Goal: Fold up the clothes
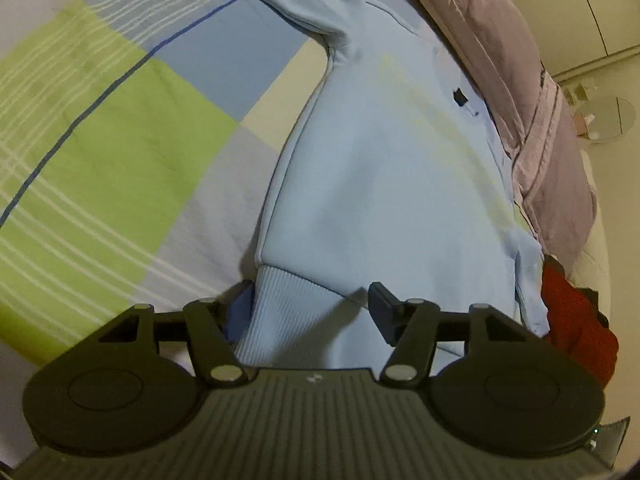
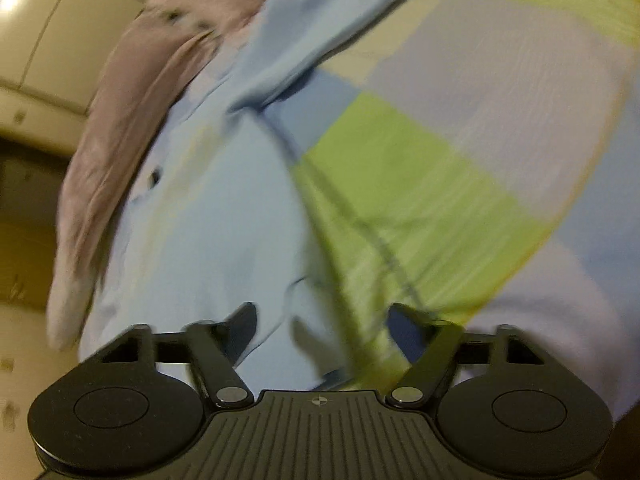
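A light blue sweatshirt (image 1: 380,184) lies flat on a checked bedsheet (image 1: 120,128), one sleeve (image 1: 304,0) stretching away at the top. Its ribbed hem (image 1: 288,304) sits between the spread fingers of my left gripper (image 1: 312,308), which is open; the hem corner covers part of the left finger. The right wrist view is blurred. There the sweatshirt (image 2: 200,224) fills the left half, and my right gripper (image 2: 324,332) is open over the garment's side edge, holding nothing.
A mauve blanket (image 1: 528,92) is bunched along the sweatshirt's far side and shows again as the blanket (image 2: 132,96). Red cloth (image 1: 576,316) lies by the hem's right corner. A small round table (image 1: 606,118) stands beyond the bed. Green-and-blue bedsheet (image 2: 420,200) extends to the right.
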`<state>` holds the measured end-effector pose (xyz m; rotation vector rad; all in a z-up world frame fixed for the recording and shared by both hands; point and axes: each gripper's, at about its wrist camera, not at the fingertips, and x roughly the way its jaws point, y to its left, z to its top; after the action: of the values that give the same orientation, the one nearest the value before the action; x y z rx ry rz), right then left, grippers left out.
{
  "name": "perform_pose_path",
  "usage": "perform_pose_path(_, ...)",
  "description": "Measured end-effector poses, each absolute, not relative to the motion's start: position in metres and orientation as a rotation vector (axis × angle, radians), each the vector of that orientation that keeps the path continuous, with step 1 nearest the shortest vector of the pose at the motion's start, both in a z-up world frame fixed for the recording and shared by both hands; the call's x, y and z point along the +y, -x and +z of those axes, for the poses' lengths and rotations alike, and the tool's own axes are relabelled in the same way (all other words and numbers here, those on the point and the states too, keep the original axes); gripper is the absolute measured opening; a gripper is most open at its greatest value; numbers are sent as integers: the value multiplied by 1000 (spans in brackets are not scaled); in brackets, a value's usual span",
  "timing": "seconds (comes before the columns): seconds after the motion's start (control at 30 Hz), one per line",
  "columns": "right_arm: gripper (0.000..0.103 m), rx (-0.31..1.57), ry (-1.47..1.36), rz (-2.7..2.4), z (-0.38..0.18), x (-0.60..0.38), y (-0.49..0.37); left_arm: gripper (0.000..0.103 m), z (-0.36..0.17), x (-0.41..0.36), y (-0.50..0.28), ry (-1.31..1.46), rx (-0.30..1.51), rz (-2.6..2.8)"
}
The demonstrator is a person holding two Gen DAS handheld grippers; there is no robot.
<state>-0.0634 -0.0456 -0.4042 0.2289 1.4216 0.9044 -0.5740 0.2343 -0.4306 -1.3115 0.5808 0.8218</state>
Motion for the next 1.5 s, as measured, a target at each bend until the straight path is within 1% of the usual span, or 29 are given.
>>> perform_pose_path(0.07,60,1434,-204,919,-408,-41,64,55,-433,230,579,1347,535,834)
perform_pose_path(0.1,60,1439,-209,919,-411,-41,63,30,-434,227,583,1357,523,838)
perform_pose_path(0.13,38,1437,-210,926,-411,-40,62,9,-433,225,586,1349,532,841)
perform_pose_path(0.17,5,1426,-190,940,-407,-40,62,6,-430,224,587,1340,533,838)
perform_pose_path(0.27,4,1394,-128,981,-394,-37,62,6,-405,219,589,1248,509,776)
perform_pose_path(0.37,4,1339,-95,1053,-366,-48,62,6,-383,213,593,1173,507,736)
perform_pose_path(0.43,4,1337,-83,1051,-360,-60,63,7,-388,208,593,1156,569,740)
perform_pose_path(0.47,4,1352,-66,1032,-364,-63,66,8,-398,207,588,1145,634,755)
perform_pose_path(0.53,4,1409,-12,967,-384,-65,75,10,-415,203,576,1116,764,781)
perform_pose_path(0.57,5,1435,33,935,-393,-63,80,13,-419,202,571,1102,808,788)
perform_pose_path(0.6,5,1441,87,915,-398,-61,86,14,-416,204,570,1094,803,782)
perform_pose_path(0.63,9,1420,117,916,-396,-59,91,14,-413,206,568,1085,799,775)
perform_pose_path(0.67,23,1399,137,924,-390,-56,95,14,-410,208,567,1076,794,769)
perform_pose_path(0.73,37,1367,164,917,-377,-55,98,14,-404,213,564,1059,784,757)
perform_pose_path(0.87,37,1283,10,880,-358,-68,88,14,-391,222,558,1025,765,733)
perform_pose_path(0.97,37,1321,-120,813,-370,-68,81,16,-386,229,551,1000,771,704)
perform_pose_path(1.03,37,1371,-78,743,-380,-59,80,16,-400,232,533,970,877,680)
perform_pose_path(1.07,37,1383,-48,725,-385,-58,81,13,-404,232,526,947,924,683)
perform_pose_path(1.1,37,1388,-36,718,-386,-58,81,14,-405,232,520,933,951,687)
perform_pose_path(1.2,37,1362,-91,729,-373,-65,67,14,-394,239,515,988,890,719)
perform_pose_path(1.33,37,1247,-215,685,-356,-74,2,14,-386,254,487,1033,820,794)
perform_pose_path(1.5,37,1146,-383,578,-365,-77,-112,15,-384,254,439,1098,718,843)
